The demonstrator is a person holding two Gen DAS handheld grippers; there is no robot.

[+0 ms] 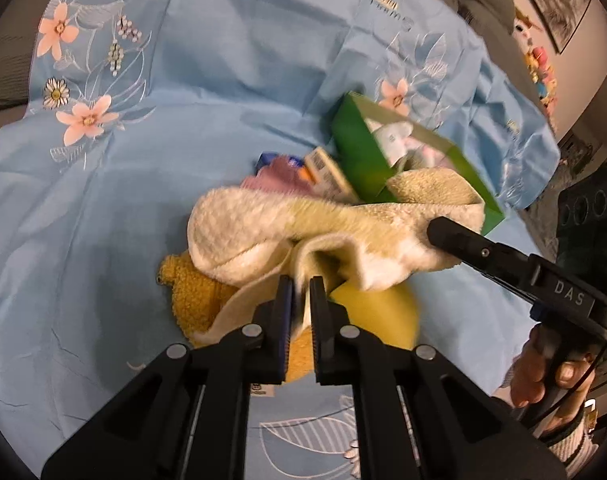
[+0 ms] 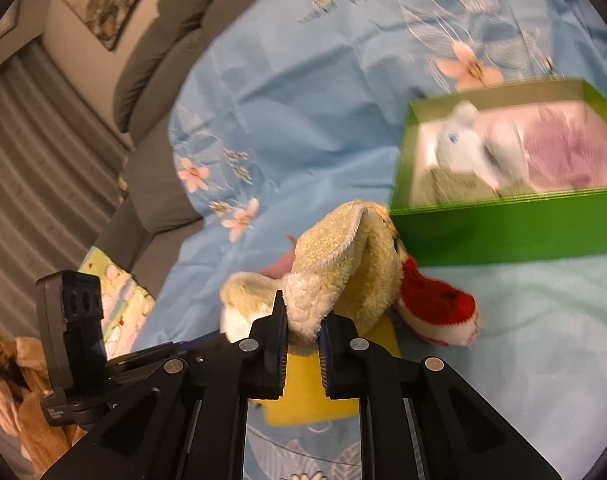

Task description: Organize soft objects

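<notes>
A cream-yellow towel (image 1: 271,228) lies bunched on the blue flowered cloth (image 1: 223,80), in front of a green box (image 1: 359,152). My left gripper (image 1: 301,286) is shut on a fold of the towel's near edge. My right gripper (image 1: 437,228) comes in from the right and meets the towel's right end. In the right wrist view the right gripper (image 2: 305,316) is shut on a raised corner of the towel (image 2: 343,248). The green box (image 2: 503,232) holds a white plush (image 2: 463,140) and a purple cloth (image 2: 567,152).
Under the towel lie a mustard cloth (image 1: 195,292), a yellow pad (image 1: 383,312) and a pink cloth (image 1: 279,176). A red and white soft item (image 2: 435,308) sits beside the towel. A grey sofa (image 2: 163,60) runs behind the blue cloth. A hand (image 1: 543,376) holds the right gripper.
</notes>
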